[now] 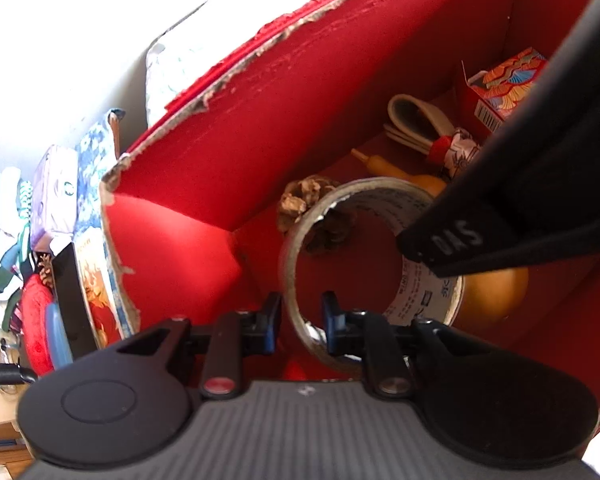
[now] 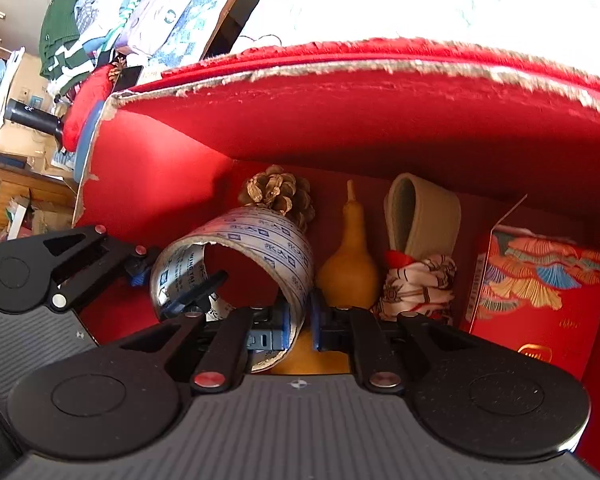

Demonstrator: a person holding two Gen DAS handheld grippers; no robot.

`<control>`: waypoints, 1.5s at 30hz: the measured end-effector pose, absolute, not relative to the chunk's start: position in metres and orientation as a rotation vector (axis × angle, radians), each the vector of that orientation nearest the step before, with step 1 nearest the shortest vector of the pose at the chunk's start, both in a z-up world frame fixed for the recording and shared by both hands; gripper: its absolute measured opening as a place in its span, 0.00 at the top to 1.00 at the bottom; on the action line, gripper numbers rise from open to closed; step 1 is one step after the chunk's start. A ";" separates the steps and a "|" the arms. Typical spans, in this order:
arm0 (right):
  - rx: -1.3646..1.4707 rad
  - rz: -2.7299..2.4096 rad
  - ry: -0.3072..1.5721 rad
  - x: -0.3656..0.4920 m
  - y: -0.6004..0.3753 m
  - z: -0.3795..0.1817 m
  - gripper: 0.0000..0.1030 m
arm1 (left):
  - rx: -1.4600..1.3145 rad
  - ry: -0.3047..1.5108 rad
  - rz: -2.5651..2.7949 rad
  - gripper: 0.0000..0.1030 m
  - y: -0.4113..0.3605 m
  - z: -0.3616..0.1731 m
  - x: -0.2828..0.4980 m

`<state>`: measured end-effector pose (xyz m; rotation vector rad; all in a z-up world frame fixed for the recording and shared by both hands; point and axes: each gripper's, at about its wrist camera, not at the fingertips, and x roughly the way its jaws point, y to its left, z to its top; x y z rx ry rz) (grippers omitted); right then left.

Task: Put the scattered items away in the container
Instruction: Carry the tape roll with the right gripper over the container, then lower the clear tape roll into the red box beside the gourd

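Observation:
A roll of tape (image 1: 370, 256) (image 2: 236, 264) stands on edge inside the red box (image 1: 260, 120) (image 2: 340, 120). My left gripper (image 1: 301, 320) straddles the roll's near rim, one finger outside and one inside, with a gap to each side. My right gripper (image 2: 300, 320) straddles the roll's right rim the same way. The left gripper also shows in the right wrist view (image 2: 172, 284). In the box lie a pine cone (image 2: 278, 192), a yellow gourd (image 2: 350, 256), a patterned cloth bundle (image 2: 418, 284), a beige strap loop (image 2: 424, 212) and a colourful red carton (image 2: 540, 296).
The box walls have torn, frayed rims (image 2: 340, 68). Outside on the left are folded clothes (image 2: 76, 12), books (image 1: 96, 280) and a red cushion (image 1: 36, 320). A bright white surface lies behind the box.

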<state>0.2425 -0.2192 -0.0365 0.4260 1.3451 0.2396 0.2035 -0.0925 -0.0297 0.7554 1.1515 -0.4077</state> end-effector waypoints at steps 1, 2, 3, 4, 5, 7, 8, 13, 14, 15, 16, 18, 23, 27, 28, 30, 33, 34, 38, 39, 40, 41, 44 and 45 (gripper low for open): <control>0.426 0.239 1.346 0.243 -0.220 -0.037 0.90 | 0.754 1.150 -0.409 0.83 -0.092 -0.030 0.204; 0.429 0.239 1.344 0.243 -0.220 -0.036 0.89 | 0.753 1.150 -0.409 0.82 -0.092 -0.029 0.205; 0.435 0.241 1.337 0.243 -0.221 -0.036 0.86 | 0.753 1.151 -0.408 0.81 -0.092 -0.029 0.205; 0.440 0.248 1.330 0.243 -0.221 -0.035 0.83 | 0.752 1.154 -0.409 0.80 -0.092 -0.028 0.206; 0.444 0.254 1.324 0.243 -0.221 -0.035 0.82 | 0.750 1.153 -0.411 0.74 -0.092 -0.026 0.206; 0.450 0.265 1.318 0.241 -0.222 -0.034 0.82 | 0.755 1.137 -0.422 0.65 -0.092 -0.020 0.204; 0.452 0.273 1.316 0.241 -0.221 -0.034 0.80 | 0.766 1.128 -0.423 0.65 -0.092 -0.017 0.202; 0.454 0.264 1.293 0.240 -0.218 -0.030 0.80 | 0.797 1.110 -0.430 0.65 -0.093 -0.010 0.198; 0.470 0.260 1.290 0.240 -0.219 -0.030 0.80 | 0.793 1.112 -0.433 0.65 -0.092 -0.010 0.197; 0.487 0.255 1.288 0.240 -0.220 -0.031 0.80 | 0.788 1.114 -0.436 0.65 -0.094 -0.009 0.199; 0.496 0.248 1.287 0.240 -0.221 -0.033 0.81 | 0.783 1.116 -0.437 0.65 -0.100 -0.009 0.200; 0.496 0.235 1.303 0.238 -0.221 -0.037 0.85 | 0.770 1.116 -0.443 0.65 -0.101 -0.007 0.201; 0.509 0.289 1.355 0.232 -0.214 -0.038 0.89 | 0.769 1.117 -0.434 0.65 -0.101 -0.005 0.201; 0.508 0.331 1.406 0.234 -0.209 -0.041 0.88 | 0.749 1.123 -0.458 0.65 -0.098 0.003 0.201; 0.513 0.348 1.424 0.235 -0.209 -0.043 0.87 | 0.751 1.125 -0.461 0.65 -0.098 0.003 0.201; 0.523 0.339 1.439 0.236 -0.208 -0.049 0.87 | 0.761 1.129 -0.465 0.65 -0.098 0.001 0.198; 0.576 0.332 1.407 0.236 -0.215 -0.048 0.72 | 0.764 1.136 -0.470 0.65 -0.101 -0.005 0.199; 0.590 0.335 1.390 0.236 -0.219 -0.046 0.68 | 0.760 1.138 -0.470 0.65 -0.102 -0.006 0.200; 0.646 0.330 1.314 0.230 -0.236 -0.036 0.68 | 0.738 1.131 -0.489 0.65 -0.100 -0.005 0.203; 0.652 0.319 1.297 0.228 -0.239 -0.035 0.69 | 0.734 1.129 -0.494 0.65 -0.099 -0.005 0.203; 0.658 0.305 1.283 0.227 -0.239 -0.034 0.72 | 0.730 1.130 -0.497 0.65 -0.099 -0.005 0.204; 0.666 0.293 1.272 0.225 -0.239 -0.035 0.73 | 0.724 1.133 -0.501 0.65 -0.099 -0.005 0.205; 0.704 0.279 1.248 0.219 -0.240 -0.040 0.73 | 0.726 1.136 -0.550 0.65 -0.098 -0.002 0.201; 0.717 0.281 1.242 0.220 -0.240 -0.040 0.73 | 0.736 1.139 -0.564 0.65 -0.098 -0.002 0.198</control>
